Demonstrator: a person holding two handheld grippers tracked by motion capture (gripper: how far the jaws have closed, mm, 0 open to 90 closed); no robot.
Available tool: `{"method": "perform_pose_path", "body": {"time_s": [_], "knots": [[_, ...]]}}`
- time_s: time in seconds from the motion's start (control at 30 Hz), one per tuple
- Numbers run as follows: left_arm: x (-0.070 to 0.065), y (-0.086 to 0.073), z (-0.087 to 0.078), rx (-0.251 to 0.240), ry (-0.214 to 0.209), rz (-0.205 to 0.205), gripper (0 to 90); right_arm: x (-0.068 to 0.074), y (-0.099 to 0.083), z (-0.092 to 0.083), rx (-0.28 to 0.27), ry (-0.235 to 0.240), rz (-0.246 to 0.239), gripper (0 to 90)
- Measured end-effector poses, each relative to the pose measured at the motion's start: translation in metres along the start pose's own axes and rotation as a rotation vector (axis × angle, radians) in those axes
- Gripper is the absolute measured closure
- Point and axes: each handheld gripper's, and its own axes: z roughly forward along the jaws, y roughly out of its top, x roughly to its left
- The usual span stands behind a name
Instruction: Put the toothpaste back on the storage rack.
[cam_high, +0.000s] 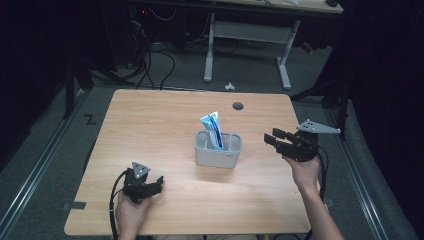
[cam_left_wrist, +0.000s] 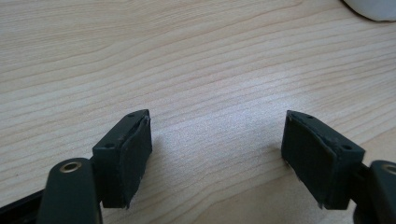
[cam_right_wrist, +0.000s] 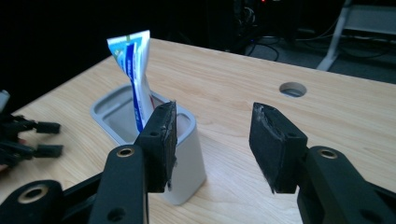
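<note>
Overhead light falls evenly on the desk (cam_high: 150, 130), bright against a nearly black, underexposed room. Shadows are soft and short, pooling beneath the grey holder (cam_high: 218, 155). All three views are low in resolution and slightly soft. In the gripper views the near black jaws lose detail; faint sheen marks the wood grain.

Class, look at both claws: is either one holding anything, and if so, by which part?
Nothing is held. The left claw stands open over bare table; the right claw stands open beside the holder, clear of the toothpaste tube.
</note>
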Motion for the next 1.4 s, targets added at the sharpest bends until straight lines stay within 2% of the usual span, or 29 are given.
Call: {"method": "perform_pose_path", "body": {"time_s": [0.1,0.6,0.73,0.83,1.2,1.4], "knots": [[0.000,0.000,0.000,0.000,0.000,0.000,25.1,0.001,-0.002,0.001,0.006,-0.003,-0.007,51.7],[0.000,0.000,0.000,0.000,0.000,0.000,25.1,-0.010,-0.021,-0.005,0.019,-0.021,0.033,51.6],[0.000,0.000,0.000,0.000,0.000,0.000,25.1,-0.019,-0.030,-0.009,0.002,-0.020,0.074,51.7],[0.000,0.000,0.000,0.000,0.000,0.000,25.1,-0.022,-0.033,-0.010,-0.002,-0.021,0.087,51.7],[0.000,0.000,0.000,0.000,0.001,0.000,25.1,-0.025,-0.046,-0.009,0.006,-0.016,0.106,51.8],[0.000,0.000,0.000,0.001,0.001,0.000,25.1,-0.031,-0.053,-0.011,0.007,-0.014,0.135,51.6]]}}
